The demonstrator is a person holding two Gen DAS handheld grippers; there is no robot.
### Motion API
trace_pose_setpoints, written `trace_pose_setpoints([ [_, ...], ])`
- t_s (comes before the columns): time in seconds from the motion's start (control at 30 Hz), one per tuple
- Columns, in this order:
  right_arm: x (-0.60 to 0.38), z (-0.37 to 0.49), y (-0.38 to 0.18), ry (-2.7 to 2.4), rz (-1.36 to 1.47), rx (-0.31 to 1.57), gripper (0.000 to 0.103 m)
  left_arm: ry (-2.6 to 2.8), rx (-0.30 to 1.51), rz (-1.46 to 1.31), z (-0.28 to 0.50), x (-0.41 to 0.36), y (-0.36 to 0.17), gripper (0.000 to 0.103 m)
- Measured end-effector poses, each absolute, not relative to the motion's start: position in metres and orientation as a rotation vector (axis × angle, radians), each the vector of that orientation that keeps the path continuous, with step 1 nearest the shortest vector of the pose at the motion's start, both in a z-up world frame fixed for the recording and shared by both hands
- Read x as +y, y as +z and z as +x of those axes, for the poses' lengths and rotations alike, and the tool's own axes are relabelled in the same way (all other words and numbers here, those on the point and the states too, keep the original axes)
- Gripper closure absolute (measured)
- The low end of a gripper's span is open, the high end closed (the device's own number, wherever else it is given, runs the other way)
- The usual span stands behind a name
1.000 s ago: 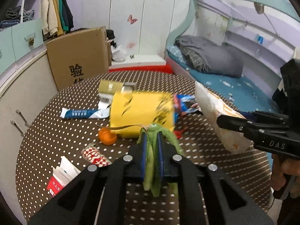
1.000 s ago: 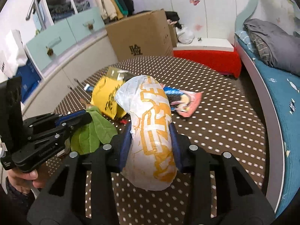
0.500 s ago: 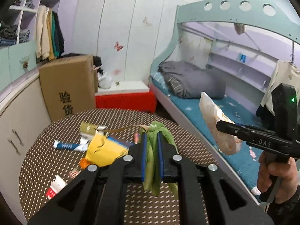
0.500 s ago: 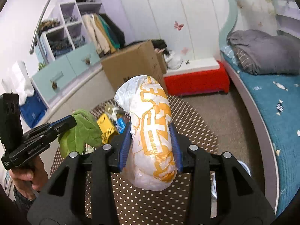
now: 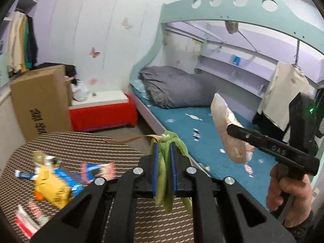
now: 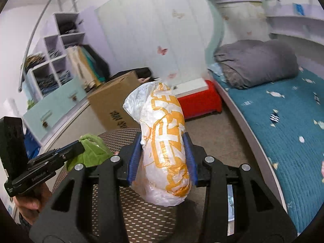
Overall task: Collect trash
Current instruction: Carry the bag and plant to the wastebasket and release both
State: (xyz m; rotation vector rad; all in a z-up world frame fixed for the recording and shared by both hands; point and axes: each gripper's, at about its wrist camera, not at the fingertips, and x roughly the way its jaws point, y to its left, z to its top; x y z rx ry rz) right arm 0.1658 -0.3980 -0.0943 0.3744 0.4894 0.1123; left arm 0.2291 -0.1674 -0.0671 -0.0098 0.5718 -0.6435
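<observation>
My left gripper (image 5: 164, 151) is shut on a green leaf (image 5: 165, 178) with a brown stem, held high above the round dotted table (image 5: 85, 147). It also shows in the right wrist view (image 6: 81, 147) with the leaf (image 6: 92, 149). My right gripper (image 6: 162, 143) is shut on a white plastic bag with orange print (image 6: 164, 145), lifted over the table's right edge; the bag also shows in the left wrist view (image 5: 228, 133). Trash lies on the table: a yellow packet (image 5: 50, 186), a blue wrapper (image 5: 68, 176), a pink wrapper (image 5: 97, 168).
A cardboard box (image 5: 40, 101) and a red-sided step (image 5: 101, 111) stand behind the table. A bunk bed with a teal sheet (image 5: 192, 131) and grey duvet (image 5: 174, 87) runs along the right. Drawers and shelves (image 6: 50, 77) line the left wall.
Both grippers have risen and swung to the right, away from the table, each keeping its hold. The table and its trash have dropped to the lower left of the left wrist view.
</observation>
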Motion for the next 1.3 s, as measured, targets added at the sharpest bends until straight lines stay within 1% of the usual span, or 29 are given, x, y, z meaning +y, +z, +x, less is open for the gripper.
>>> trace_pose_setpoints([
  [0.17, -0.436, 0.167, -0.117, 0.036, 0.427, 0.521, 0.063, -0.705, 0.629, 0.000, 0.241, -0.213, -0.081, 0.093],
  [0.4, -0.485, 0.181, -0.165, -0.045, 0.513, 0.610, 0.063, -0.770, 0.732, 0.045, 0.261, -0.280, -0.112, 0.093],
  [0.63, -0.519, 0.199, -0.225, -0.098, 0.605, 0.714, 0.063, -0.781, 0.875, 0.144, 0.286, -0.345, -0.165, 0.093],
  [0.9, -0.542, 0.222, -0.279, -0.121, 0.676, 0.809, 0.063, -0.731, 1.028, 0.277, 0.313, -0.392, -0.226, 0.092],
  [1.0, -0.543, 0.230, -0.295, -0.124, 0.689, 0.840, 0.063, -0.711, 1.061, 0.293, 0.322, -0.396, -0.237, 0.088],
  [1.03, -0.544, 0.233, -0.301, -0.124, 0.696, 0.848, 0.062, -0.708, 1.081, 0.296, 0.326, -0.397, -0.243, 0.080],
  [1.07, -0.544, 0.235, -0.305, -0.121, 0.701, 0.853, 0.060, -0.704, 1.115, 0.310, 0.330, -0.400, -0.249, 0.073],
  [1.1, -0.545, 0.239, -0.312, -0.115, 0.709, 0.861, 0.058, -0.691, 1.132, 0.317, 0.332, -0.401, -0.254, 0.051],
  [1.13, -0.544, 0.240, -0.318, -0.118, 0.715, 0.870, 0.056, -0.674, 1.134, 0.319, 0.334, -0.400, -0.256, 0.027],
  [1.17, -0.545, 0.241, -0.324, -0.120, 0.723, 0.881, 0.050, -0.663, 1.124, 0.318, 0.334, -0.400, -0.257, 0.020],
  [1.2, -0.545, 0.242, -0.332, -0.117, 0.737, 0.895, 0.046, -0.652, 1.105, 0.318, 0.334, -0.398, -0.256, 0.018],
  [1.23, -0.545, 0.242, -0.338, -0.123, 0.748, 0.911, 0.036, -0.633, 1.085, 0.322, 0.333, -0.395, -0.255, 0.016],
  [1.27, -0.545, 0.241, -0.343, -0.133, 0.756, 0.921, 0.029, -0.620, 1.079, 0.321, 0.333, -0.392, -0.255, 0.015],
  [1.3, -0.545, 0.237, -0.348, -0.143, 0.769, 0.926, 0.026, -0.612, 1.075, 0.311, 0.333, -0.389, -0.254, 0.014],
])
